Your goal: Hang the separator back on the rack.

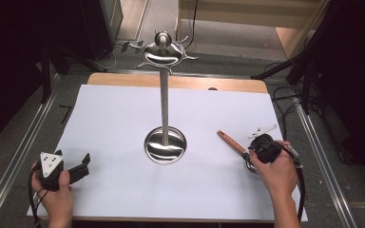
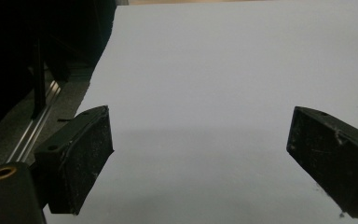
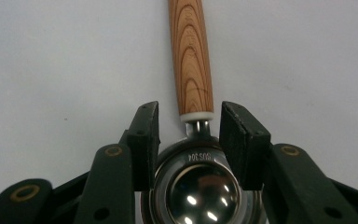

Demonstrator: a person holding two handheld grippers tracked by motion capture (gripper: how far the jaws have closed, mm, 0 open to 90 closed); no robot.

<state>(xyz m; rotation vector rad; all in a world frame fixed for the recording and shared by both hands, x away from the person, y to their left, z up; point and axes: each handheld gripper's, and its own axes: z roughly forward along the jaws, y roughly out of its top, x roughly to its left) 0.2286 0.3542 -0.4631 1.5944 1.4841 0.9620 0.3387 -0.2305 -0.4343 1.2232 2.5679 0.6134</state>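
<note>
Right gripper [image 3: 189, 140] pinches the stiff, slippery steel bowl of the wood-handled scoop [image 3: 192, 70]; left gripper [image 2: 200, 154] gapes empty.

A wooden counter [image 1: 123, 80] carries a white sheet [image 1: 114, 123] (covering nearly all of it); on the sheet stand a metal stand [image 1: 165, 142] and a wooden-handled scoop [image 1: 235, 145]

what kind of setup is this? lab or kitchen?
Probably a lab recording rig, not a kitchen: a white-covered table with metal floor rails, dark stands and cables around it.
</note>
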